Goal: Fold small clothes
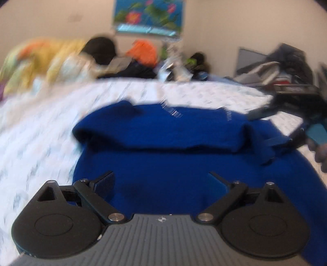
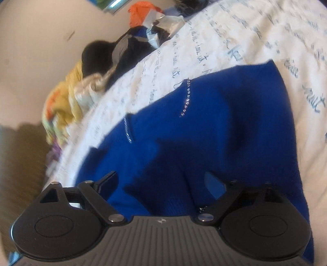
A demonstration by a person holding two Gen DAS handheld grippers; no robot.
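A royal-blue garment (image 1: 163,126) lies on the white printed bedsheet (image 1: 40,133), its far part doubled over into a thick fold across the middle. Lines of small rhinestones (image 2: 187,98) run along it. My left gripper (image 1: 161,180) hovers open over the near part of the cloth, with nothing pressed between its pads. In the left wrist view my right gripper (image 1: 262,129) reaches in from the right over the garment's right edge. In its own view the right gripper (image 2: 161,182) stands open above the blue garment (image 2: 214,126), a soft ridge of cloth below the gap.
A pile of clothes (image 1: 139,61) in yellow, black and orange lies along the far edge of the bed against the wall. A flower poster (image 1: 149,16) hangs above it. A grey panel and dark clutter (image 1: 276,65) sit at the far right. Brown floor (image 2: 22,163) shows beside the bed.
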